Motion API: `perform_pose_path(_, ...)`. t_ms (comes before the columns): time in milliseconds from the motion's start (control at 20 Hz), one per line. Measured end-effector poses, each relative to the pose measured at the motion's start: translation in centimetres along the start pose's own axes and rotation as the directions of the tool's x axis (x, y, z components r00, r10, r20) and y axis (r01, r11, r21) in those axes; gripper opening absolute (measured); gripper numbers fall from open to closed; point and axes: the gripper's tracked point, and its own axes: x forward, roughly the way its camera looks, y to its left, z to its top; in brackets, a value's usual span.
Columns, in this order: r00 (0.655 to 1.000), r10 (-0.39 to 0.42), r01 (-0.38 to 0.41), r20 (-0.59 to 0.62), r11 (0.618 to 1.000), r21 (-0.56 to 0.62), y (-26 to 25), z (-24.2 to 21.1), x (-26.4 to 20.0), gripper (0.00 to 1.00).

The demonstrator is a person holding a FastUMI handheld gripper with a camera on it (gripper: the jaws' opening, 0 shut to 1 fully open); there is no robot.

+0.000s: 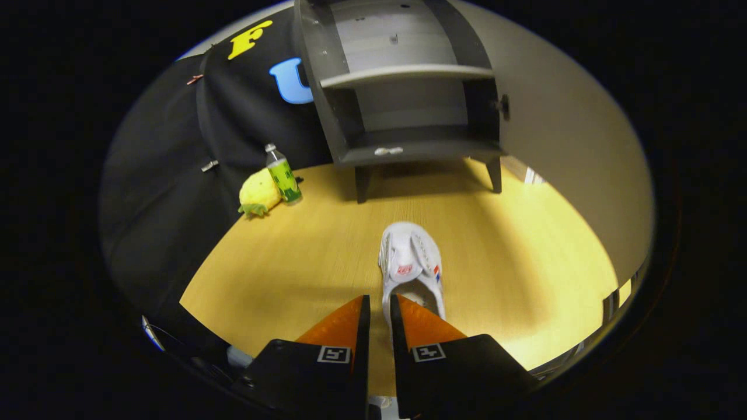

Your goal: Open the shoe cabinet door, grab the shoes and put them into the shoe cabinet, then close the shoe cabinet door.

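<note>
Shoe (411,265) on wooden floor, heel end pinched between gripper (380,308) fingers, toe pointing ahead. Fingers nearly together, clamped on heel rim, it seems: thin edge gives firm hold. Shoe cabinet (402,87) beyond, door (560,116) swung wide right, shelves bare, ready to receive. Bottle (284,174) and pineapple toy (258,193) off left, well clear of path.

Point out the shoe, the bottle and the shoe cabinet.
Shoe (408,259): gripper view, its strap.
Bottle (285,178): gripper view, its label.
Shoe cabinet (405,73): gripper view, its middle shelf.
</note>
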Motion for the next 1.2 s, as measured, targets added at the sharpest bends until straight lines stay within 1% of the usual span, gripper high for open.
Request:
perform_pose_path(100, 0.999, -0.028, 0.028, -0.03, 1.0, 0.002, -0.5, -1.1, 2.0, 0.24)
perform_pose_path(300, 0.996, -0.069, 0.069, -0.053, 0.998, -0.009, -0.9, -1.6, 4.8, 0.24)
perform_pose_path(600, 0.995, -0.099, 0.099, -0.005, 0.995, -0.018, -1.2, 0.2, 8.2, 0.24)
perform_pose_path(800, 0.994, -0.108, 0.109, 0.027, 0.993, -0.047, -1.2, 0.5, 8.5, 0.23)
perform_pose_path(900, 0.992, -0.122, 0.124, 0.041, 0.992, -0.039, -1.7, 0.6, 8.7, 0.23)
perform_pose_path(1000, 0.992, -0.119, 0.12, 0.046, 0.993, -0.018, -1.7, 0.6, 8.7, 0.23)
perform_pose_path(1050, 0.992, -0.115, 0.116, 0.048, 0.993, -0.02, -1.5, 0.3, 7.7, 0.23)
perform_pose_path(1100, 0.995, -0.089, 0.09, 0.038, 0.996, -0.028, -1.5, 0.0, 9.8, 0.23)
perform_pose_path(1150, 0.993, -0.108, 0.11, 0.044, 0.993, -0.045, -1.3, 0.5, 8.9, 0.05)
perform_pose_path(1200, 0.993, -0.109, 0.111, 0.041, 0.993, -0.05, -1.3, 0.4, 9.0, 0.05)
